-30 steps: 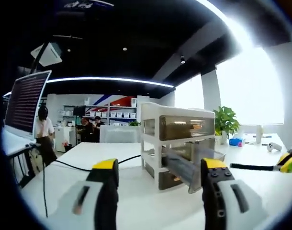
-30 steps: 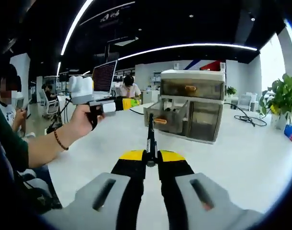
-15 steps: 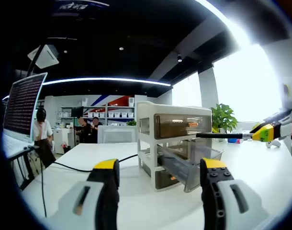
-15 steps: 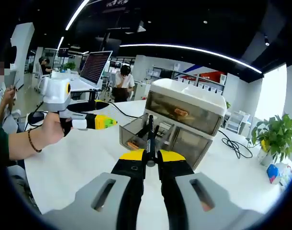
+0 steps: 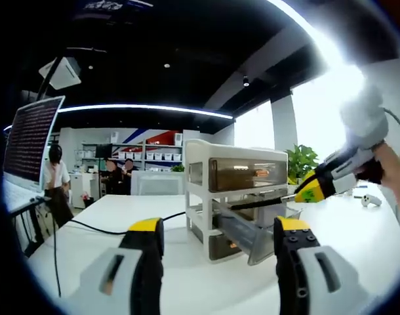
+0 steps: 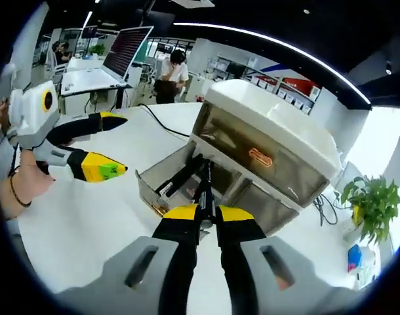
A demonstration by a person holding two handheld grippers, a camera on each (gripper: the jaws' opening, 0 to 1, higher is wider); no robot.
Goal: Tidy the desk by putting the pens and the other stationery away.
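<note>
Right gripper [image 6: 200,222] pinches a black pen [image 6: 204,190], long axis pointing straight ahead over the open middle drawer [image 6: 162,178] of the drawer unit [image 6: 272,154]. Left gripper [image 5: 216,226] spread, empty, farther back.

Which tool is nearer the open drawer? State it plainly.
Right. The right tool holds a black pen with its tip over the open drawer; the left tool hangs open, off to the drawer's side.
</note>
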